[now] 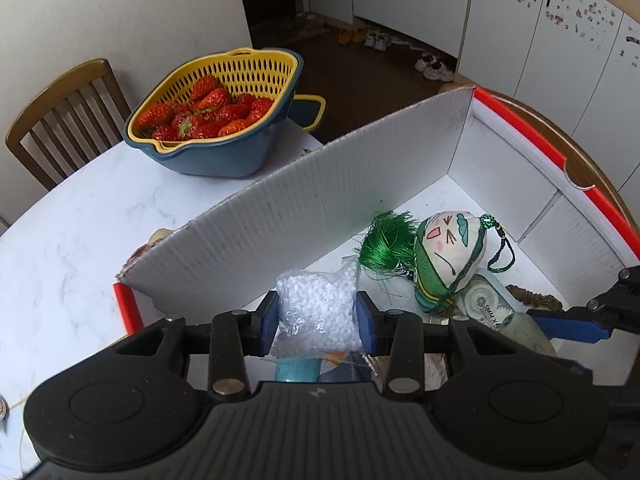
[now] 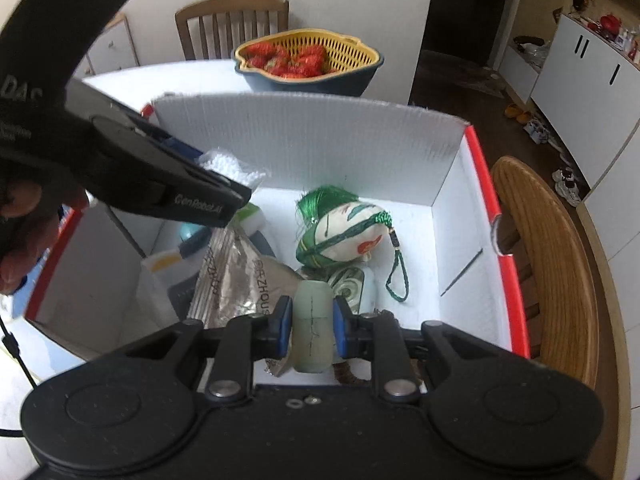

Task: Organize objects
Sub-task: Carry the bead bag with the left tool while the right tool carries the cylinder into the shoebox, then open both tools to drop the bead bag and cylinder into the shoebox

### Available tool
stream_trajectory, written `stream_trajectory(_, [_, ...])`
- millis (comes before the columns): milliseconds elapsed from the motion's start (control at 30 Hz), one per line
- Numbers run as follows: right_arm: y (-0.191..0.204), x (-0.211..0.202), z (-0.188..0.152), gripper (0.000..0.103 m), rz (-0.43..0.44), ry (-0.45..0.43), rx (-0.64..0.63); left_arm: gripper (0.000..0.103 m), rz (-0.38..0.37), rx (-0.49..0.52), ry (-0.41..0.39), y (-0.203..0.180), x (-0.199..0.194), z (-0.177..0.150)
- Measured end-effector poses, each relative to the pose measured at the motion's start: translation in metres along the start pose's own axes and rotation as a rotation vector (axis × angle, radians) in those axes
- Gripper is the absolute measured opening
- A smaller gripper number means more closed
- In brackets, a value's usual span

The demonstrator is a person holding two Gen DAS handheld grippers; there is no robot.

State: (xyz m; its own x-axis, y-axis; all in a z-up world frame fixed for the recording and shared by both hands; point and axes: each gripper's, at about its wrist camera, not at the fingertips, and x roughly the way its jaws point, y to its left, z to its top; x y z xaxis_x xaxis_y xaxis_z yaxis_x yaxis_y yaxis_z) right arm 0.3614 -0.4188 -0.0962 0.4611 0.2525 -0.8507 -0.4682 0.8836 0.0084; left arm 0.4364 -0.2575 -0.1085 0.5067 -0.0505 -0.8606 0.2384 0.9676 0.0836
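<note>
Inside the box (image 2: 456,184), the left gripper (image 1: 317,314) clamps a bag of white beads (image 1: 320,304) by the tall wall; the right gripper (image 2: 309,320) clamps a pale tube (image 2: 313,326), bare floor rightward.

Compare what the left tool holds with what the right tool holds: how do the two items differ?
The left tool grips a clear bag of white beads; the right tool grips a pale green tube.
The bag is soft, crinkled and see-through; the tube is smooth, rounded and opaque.
The bag bulges wider than its tool's fingers; the tube fits between its tool's fingers.
Both are held over the white cardboard box.
</note>
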Motion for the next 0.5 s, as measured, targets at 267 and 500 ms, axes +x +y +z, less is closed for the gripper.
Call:
stream_trajectory(267, [0.001, 0.021, -0.001, 0.019, -0.001, 0.054, -0.013, 0.041, 0.004, 0.010, 0.027, -0.004, 0.010, 0.003])
stream_trajectory(500, [0.000, 0.022, 0.001, 0.024, 0.016, 0.054, 0.008, 0.043, -0.007, -0.001, 0.028, -0.003, 0.011, 0.003])
